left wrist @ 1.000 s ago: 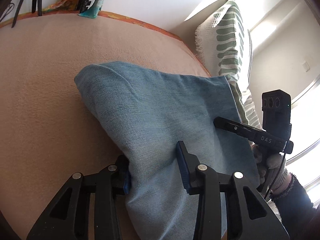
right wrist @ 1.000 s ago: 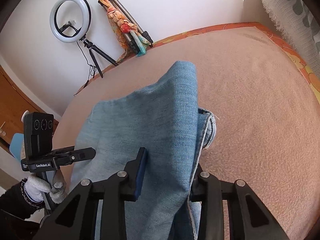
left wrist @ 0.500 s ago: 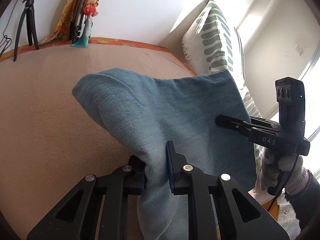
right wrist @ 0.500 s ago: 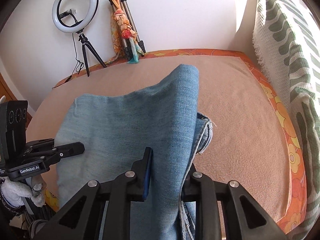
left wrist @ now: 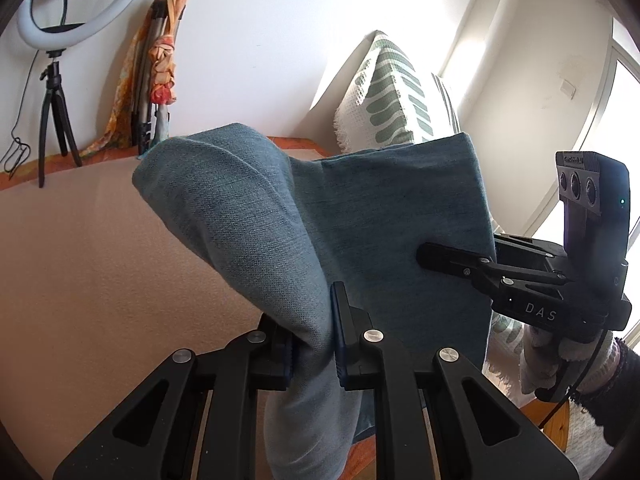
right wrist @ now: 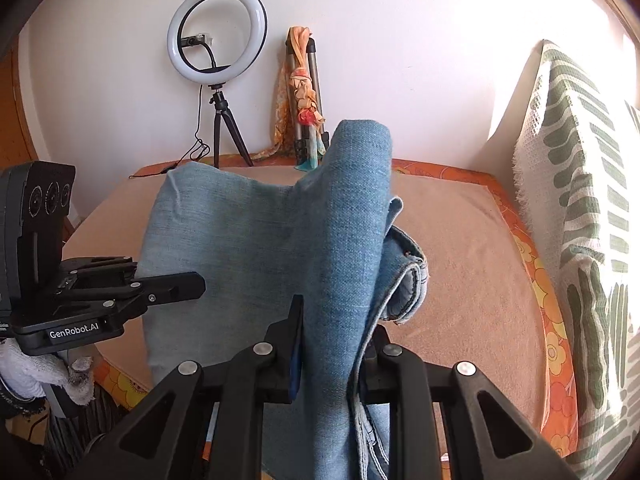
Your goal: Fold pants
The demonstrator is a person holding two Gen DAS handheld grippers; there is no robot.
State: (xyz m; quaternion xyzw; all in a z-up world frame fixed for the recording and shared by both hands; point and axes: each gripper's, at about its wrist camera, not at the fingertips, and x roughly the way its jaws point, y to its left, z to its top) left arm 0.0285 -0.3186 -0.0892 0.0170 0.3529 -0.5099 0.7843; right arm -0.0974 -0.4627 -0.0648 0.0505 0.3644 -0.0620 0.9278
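Pants [left wrist: 384,216] lifted higher; bed [left wrist: 100,264] partly hidden.

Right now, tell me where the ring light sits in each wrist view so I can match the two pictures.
Left wrist view: the ring light is in the top left corner, partly cut off, on its small black tripod.
Right wrist view: the ring light stands upper left of centre against the white wall, whole ring visible.
Shared landmark: the orange scarf tied on a folded tripod, just right of the light in both.

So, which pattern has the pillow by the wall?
The pillow is white with green leaf-like stripes, clearest in the right wrist view.
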